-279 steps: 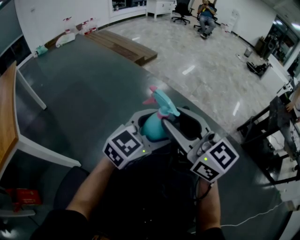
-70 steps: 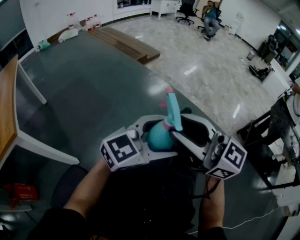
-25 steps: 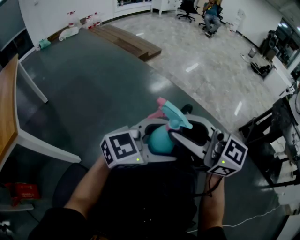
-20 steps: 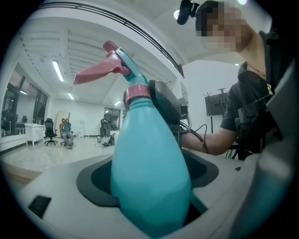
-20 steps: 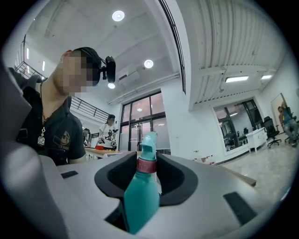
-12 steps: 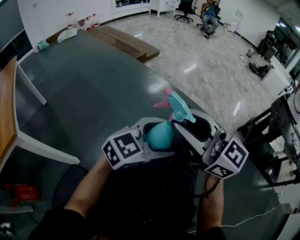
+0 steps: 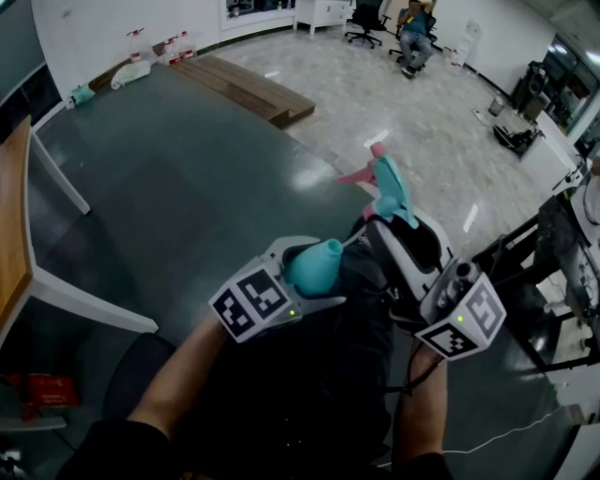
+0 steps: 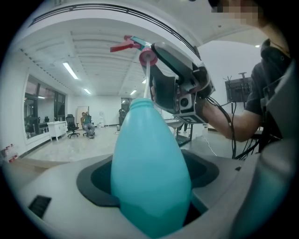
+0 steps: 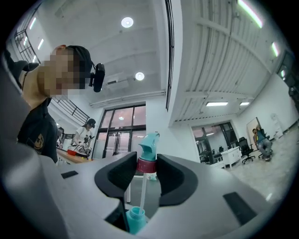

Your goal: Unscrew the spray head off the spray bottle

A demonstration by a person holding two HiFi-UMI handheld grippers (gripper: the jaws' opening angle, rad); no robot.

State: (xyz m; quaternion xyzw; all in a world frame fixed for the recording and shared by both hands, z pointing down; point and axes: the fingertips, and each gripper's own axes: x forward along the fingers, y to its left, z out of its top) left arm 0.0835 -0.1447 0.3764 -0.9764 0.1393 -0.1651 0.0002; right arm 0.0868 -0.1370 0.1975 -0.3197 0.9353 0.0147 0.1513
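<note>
spray head [image 7: 387, 183] in right tongs [image 9: 145, 167] | bottle [image 7: 314, 263] in left tongs [image 8: 152, 179]

Spray bottle [image 7: 317, 262] sits between the jaws of your left gripper [image 7: 302, 277], over the table [image 7: 169, 187]. Spray head [image 7: 387, 187] at 1 o'clock from it, clear of the neck, collar between the jaws of your right gripper [image 7: 398, 230]. Dip tube [image 9: 141, 193] spans the two. Wooden platform [image 7: 244, 89] at 11 o'clock, beyond the table. Seated person [image 7: 412, 23] far off at 12.
</note>
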